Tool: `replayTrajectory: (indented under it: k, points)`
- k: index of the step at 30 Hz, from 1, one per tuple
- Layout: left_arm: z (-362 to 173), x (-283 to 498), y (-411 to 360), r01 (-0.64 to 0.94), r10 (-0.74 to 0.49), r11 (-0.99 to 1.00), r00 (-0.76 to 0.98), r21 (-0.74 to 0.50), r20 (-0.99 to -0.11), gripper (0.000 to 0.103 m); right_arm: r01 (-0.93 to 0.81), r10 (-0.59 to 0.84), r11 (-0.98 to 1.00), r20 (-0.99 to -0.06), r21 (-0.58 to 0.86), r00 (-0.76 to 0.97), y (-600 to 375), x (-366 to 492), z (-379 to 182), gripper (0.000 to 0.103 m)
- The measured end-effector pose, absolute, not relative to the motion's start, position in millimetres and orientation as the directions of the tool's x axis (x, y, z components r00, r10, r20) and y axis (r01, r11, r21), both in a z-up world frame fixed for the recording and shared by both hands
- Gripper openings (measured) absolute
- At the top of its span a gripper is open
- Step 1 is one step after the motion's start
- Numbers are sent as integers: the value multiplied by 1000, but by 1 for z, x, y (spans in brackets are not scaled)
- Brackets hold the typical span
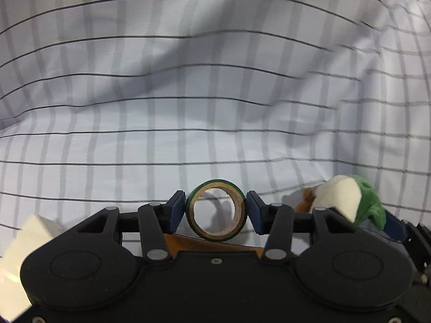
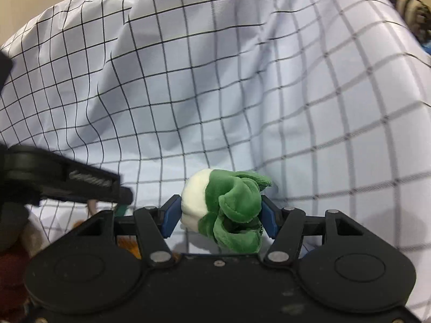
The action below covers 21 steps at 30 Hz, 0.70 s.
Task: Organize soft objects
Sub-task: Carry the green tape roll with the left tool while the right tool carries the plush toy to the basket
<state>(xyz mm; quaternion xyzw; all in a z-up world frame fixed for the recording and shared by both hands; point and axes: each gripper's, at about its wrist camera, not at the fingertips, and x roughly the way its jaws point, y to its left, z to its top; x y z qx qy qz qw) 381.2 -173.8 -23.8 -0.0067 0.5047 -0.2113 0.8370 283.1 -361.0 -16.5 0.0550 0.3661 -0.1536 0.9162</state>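
Left gripper (image 1: 216,212) is clamped on a green tape roll (image 1: 216,211), pads on its outer rim, hole facing the camera, so the roll sits upright and can't slip. Right gripper (image 2: 219,212) is squeezed on a green-and-white plush toy (image 2: 223,210), pinched across its middle, fabric bulging between the pads; the same toy shows at the right edge of the left view, so both hands are close together. Both items hang above the wrinkled checked sheet (image 2: 215,94), probably carried off for sorting. A white block (image 1: 29,253) lies low left, unclear what.
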Motion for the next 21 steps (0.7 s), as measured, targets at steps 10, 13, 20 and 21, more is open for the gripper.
replayTrajectory:
  k: [10,13,20,21]
  points:
    - [-21,351,-214,456,-434,851,331,-261,-838,49,337,-250,941,-690,-9,679,-364,225,-14,61]
    - [-20,338,-223,483,-453,832,304,-274,-838,49,337,-242,942,-696,-1,676,-363,211,-16,61]
    - [-26,327,-255,548,-482,782,232,-296,-845,49,321,-215,947,-710,17,671,-358,180,-17,61]
    - [-25,321,-256,564,-487,770,219,-298,-845,49,317,-213,948,-711,15,670,-357,177,-17,61]
